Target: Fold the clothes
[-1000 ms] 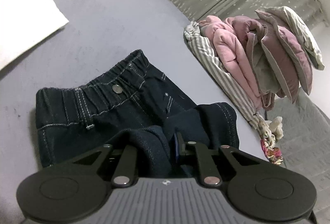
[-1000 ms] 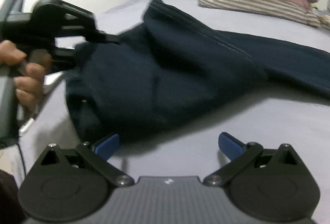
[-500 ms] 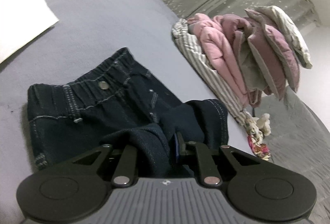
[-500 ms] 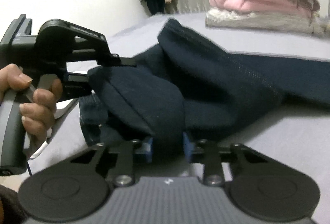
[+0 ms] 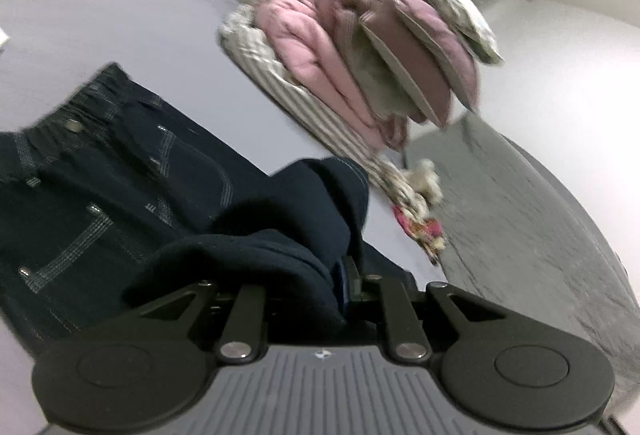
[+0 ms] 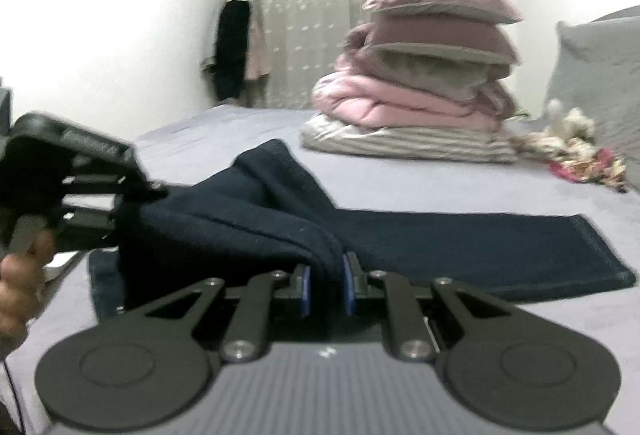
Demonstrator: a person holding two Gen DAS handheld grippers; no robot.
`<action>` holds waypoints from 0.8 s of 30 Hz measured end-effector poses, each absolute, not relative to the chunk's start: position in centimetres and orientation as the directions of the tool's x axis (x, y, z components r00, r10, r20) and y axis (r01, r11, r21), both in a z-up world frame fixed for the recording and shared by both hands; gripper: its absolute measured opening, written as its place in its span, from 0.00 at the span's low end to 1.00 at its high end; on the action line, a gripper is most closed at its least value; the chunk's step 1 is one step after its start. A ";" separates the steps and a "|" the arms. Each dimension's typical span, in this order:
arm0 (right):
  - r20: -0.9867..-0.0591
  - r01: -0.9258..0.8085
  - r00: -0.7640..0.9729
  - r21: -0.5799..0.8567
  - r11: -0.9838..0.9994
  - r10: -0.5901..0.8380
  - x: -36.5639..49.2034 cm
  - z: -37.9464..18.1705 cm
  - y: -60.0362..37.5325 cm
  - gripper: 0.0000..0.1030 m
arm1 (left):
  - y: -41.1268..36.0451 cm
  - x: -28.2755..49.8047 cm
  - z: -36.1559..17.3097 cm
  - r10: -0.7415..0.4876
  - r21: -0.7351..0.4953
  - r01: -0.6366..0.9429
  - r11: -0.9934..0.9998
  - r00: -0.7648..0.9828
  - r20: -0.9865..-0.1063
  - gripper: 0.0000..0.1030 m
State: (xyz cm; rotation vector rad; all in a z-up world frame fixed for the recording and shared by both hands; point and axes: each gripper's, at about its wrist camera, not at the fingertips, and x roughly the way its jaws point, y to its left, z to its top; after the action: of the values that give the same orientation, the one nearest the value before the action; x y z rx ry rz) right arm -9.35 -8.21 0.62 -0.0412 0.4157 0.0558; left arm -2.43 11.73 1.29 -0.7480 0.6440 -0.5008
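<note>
Jeans, dark navy denim with pale contrast stitching (image 5: pixel 120 187), lie on the grey-lilac bed sheet (image 5: pixel 120 15), waistband end flat, one leg stretched out along the bed (image 6: pixel 480 255). Both grippers are clamped on a raised fold of that denim: left gripper (image 5: pixel 344 275) pinched onto a bunched edge, right gripper (image 6: pixel 326 287) with its blue pads squeezing a thick ridge of cloth between them. You look to be mid-fold, carrying a doubled edge across (which way it ends up, can't tell). To do it well: keep both grips level and the cloth taut between them, line the seam edges up over the flat part before lowering, and don't let go until layers sit square. Stack of pink and mauve quilts and pillows on a striped blanket (image 6: pixel 420 75) sits well apart. Writing: none readable; only a tiny logo mark on each gripper body, too small to read.
</note>
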 end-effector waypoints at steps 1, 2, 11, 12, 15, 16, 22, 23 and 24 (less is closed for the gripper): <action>-0.401 -0.046 0.916 -0.039 0.998 0.026 -9.6 0.9 -8.7 0.14 | 11.1 -2.7 1.3 -0.635 -0.747 0.201 0.634 0.687 -0.354 0.15; -0.397 -0.029 0.918 -0.048 0.998 0.007 -9.9 1.1 -9.2 0.14 | 10.4 -2.9 1.3 -0.647 -0.745 0.214 0.632 0.674 -0.356 0.15; -0.379 0.076 0.917 -0.152 0.985 -0.129 -13.0 3.0 -13.9 0.14 | 4.6 -5.2 1.1 -0.747 -0.720 0.331 0.610 0.544 -0.382 0.16; -0.379 0.081 0.915 -0.165 0.983 -0.139 -13.4 3.2 -14.4 0.14 | 3.9 -5.6 1.1 -0.754 -0.714 0.344 0.610 0.529 -0.389 0.16; -0.392 0.089 0.905 -0.203 0.975 -0.164 -14.3 3.1 -15.4 0.14 | 2.6 -6.3 0.8 -0.762 -0.694 0.367 0.619 0.495 -0.418 0.16; -0.400 0.087 0.901 -0.211 0.974 -0.167 -14.5 2.9 -15.7 0.14 | 2.4 -6.4 0.7 -0.760 -0.689 0.368 0.625 0.487 -0.429 0.16; -0.481 0.045 0.866 -0.200 0.979 -0.138 -15.6 0.9 -16.4 0.18 | 3.0 -6.9 0.2 -0.730 -0.654 0.352 0.669 0.474 -0.492 0.15; -0.491 0.039 0.861 -0.191 0.981 -0.130 -15.7 0.6 -16.5 0.24 | 3.4 -6.9 0.1 -0.719 -0.644 0.347 0.682 0.482 -0.501 0.15; -0.505 0.029 0.855 -0.176 0.984 -0.116 -15.6 0.3 -16.6 0.30 | 3.7 -6.9 0.0 -0.707 -0.634 0.342 0.694 0.491 -0.509 0.15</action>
State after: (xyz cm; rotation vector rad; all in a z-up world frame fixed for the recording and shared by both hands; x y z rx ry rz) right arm -15.57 -16.57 0.34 -0.1643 0.5400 -0.0767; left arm -6.86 3.69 0.00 -0.4914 0.8346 -0.6684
